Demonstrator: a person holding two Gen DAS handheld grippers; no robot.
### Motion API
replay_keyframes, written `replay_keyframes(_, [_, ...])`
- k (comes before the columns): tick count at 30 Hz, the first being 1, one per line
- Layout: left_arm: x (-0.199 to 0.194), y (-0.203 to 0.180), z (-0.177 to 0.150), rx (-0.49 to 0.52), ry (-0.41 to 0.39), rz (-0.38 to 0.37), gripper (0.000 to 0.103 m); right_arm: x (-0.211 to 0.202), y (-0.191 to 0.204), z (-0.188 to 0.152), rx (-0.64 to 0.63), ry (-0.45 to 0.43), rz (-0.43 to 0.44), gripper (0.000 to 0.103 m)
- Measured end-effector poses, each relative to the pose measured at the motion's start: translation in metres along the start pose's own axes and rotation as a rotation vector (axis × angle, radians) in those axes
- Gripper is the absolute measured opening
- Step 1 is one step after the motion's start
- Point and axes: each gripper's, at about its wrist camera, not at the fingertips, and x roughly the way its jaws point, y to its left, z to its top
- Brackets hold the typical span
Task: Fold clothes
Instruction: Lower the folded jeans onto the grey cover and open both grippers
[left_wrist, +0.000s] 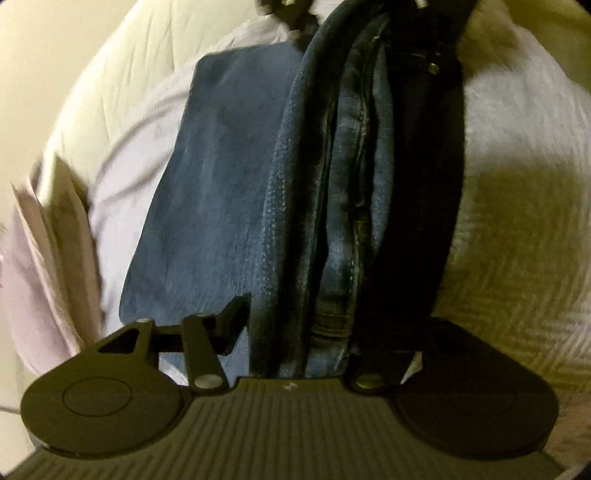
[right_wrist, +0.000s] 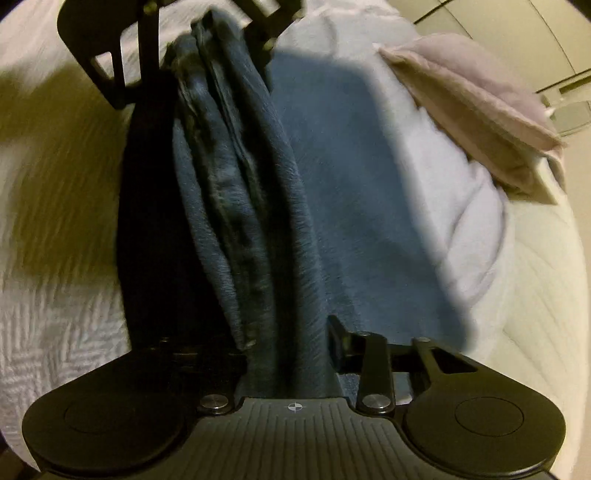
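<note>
- Left wrist view: left gripper (left_wrist: 306, 332) has jaws about half-way, closed on a thick bundle of the folded blue denim jeans (left_wrist: 325, 184), as far as I can see; right finger is in the dark, so the grip there is not sure
- Jeans run from the jaws to the top edge of the view, above the white quilted bed cover with herringbone pattern (left_wrist: 517, 295); a flat blue panel, prob. the lower layer of the same jeans, spreads to the left over the pale lilac sheet (left_wrist: 147, 129)
- Risk: many layers + seams in one bite, so the inner ones can slip out and the fold goes uneven
- Risk: folded pink cloth (left_wrist: 37, 258) lies near on the left; if the jeans are put down too far that way they can land on it and push it off the edge
- Count here: 1 jeans, 1 pink cloth, 1 lilac sheet, 1 bed cover
- Right wrist view: right gripper (right_wrist: 288, 350) also about half-way, denim fills the gap betw. its fingers; left gripper shows at the top on the other end
- Risk: if one end is let go before the other, the bundle can swing, twist and unroll
- Risk: picture is blurred, so where exactly the jeans will land is hard to judge
- Count here: 2 grippers, 1 jeans, 1 pink cloth on the right side
</note>
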Motion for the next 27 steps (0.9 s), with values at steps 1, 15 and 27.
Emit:
replay_keyframes(1, [-0.005,0.000,-0.004,-0.017,-0.016,0.017,0.051,-0.004,0.002,-0.006,0.015,-0.013,-0.015,0.045])
replay_keyframes(15, [-0.053,0.022,-0.015,0.108,-0.097,0.160,0.044,-0.036,-0.003,-0.025,0.331,-0.029,-0.161,0.040])
replay_keyframes(27, [-0.039,-0.024,-0.044,0.101,-0.029,0.081,0.050,-0.017,0.027,-0.024,0.222,0.047,-0.137,0.046])
